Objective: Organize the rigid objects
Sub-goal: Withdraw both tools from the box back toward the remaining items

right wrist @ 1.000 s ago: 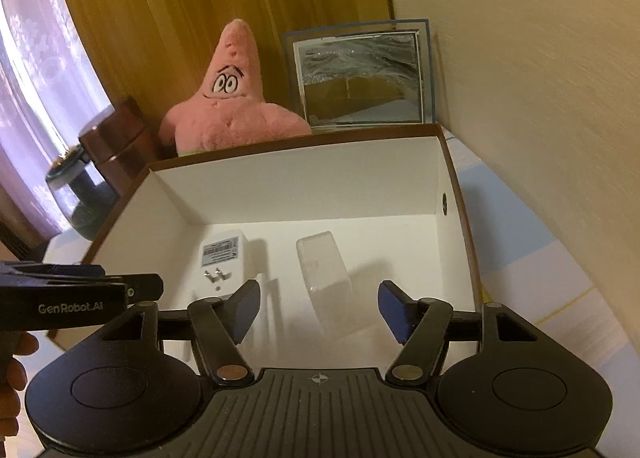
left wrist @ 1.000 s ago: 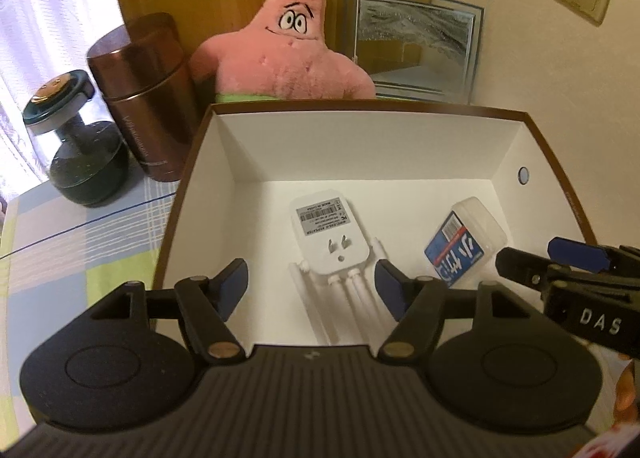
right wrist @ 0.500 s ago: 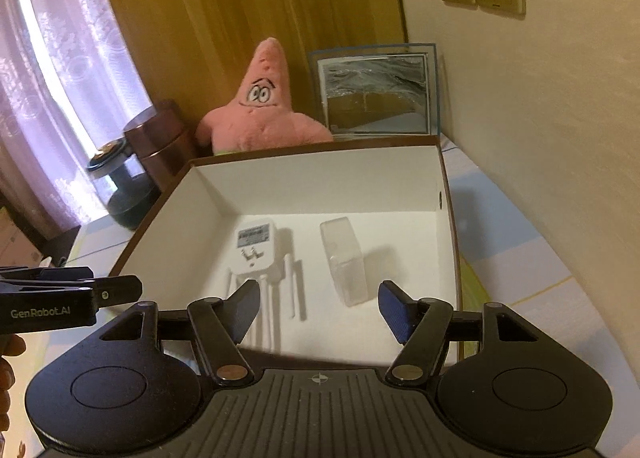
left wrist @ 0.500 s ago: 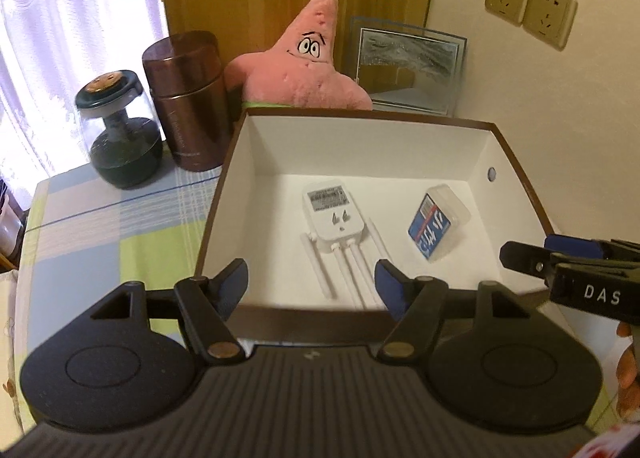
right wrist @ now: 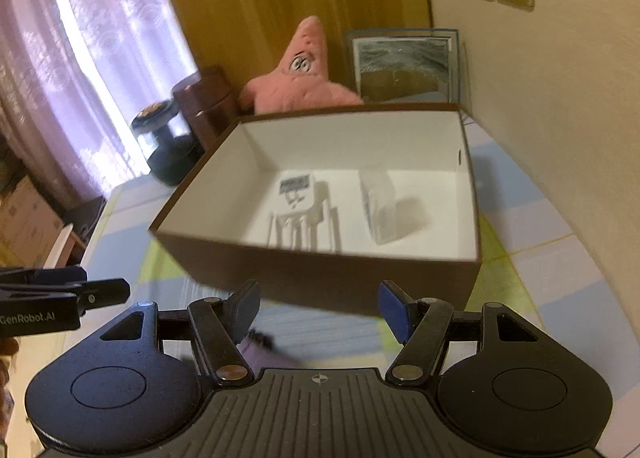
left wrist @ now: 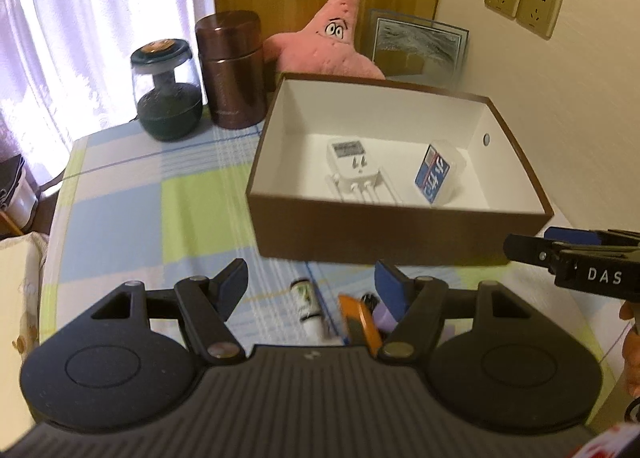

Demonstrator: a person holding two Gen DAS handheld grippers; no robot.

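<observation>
Box (left wrist: 384,242) on desk (left wrist: 120,218), holding white adapter (left wrist: 354,168) and blue-labelled case (left wrist: 438,174); left gripper (left wrist: 310,286) and right gripper (right wrist: 318,308) both spread, empty, between placements; next: pick small bottle (left wrist: 308,304) lying before box.

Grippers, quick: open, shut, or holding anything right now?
Left gripper: jaws open, holding nothing.
Right gripper: jaws open, holding nothing.

A checked tablecloth (left wrist: 132,194) is carrying a brown box (left wrist: 384,236), copper canister (left wrist: 232,70), dark jar (left wrist: 168,94) and pink plush (left wrist: 332,46).
</observation>
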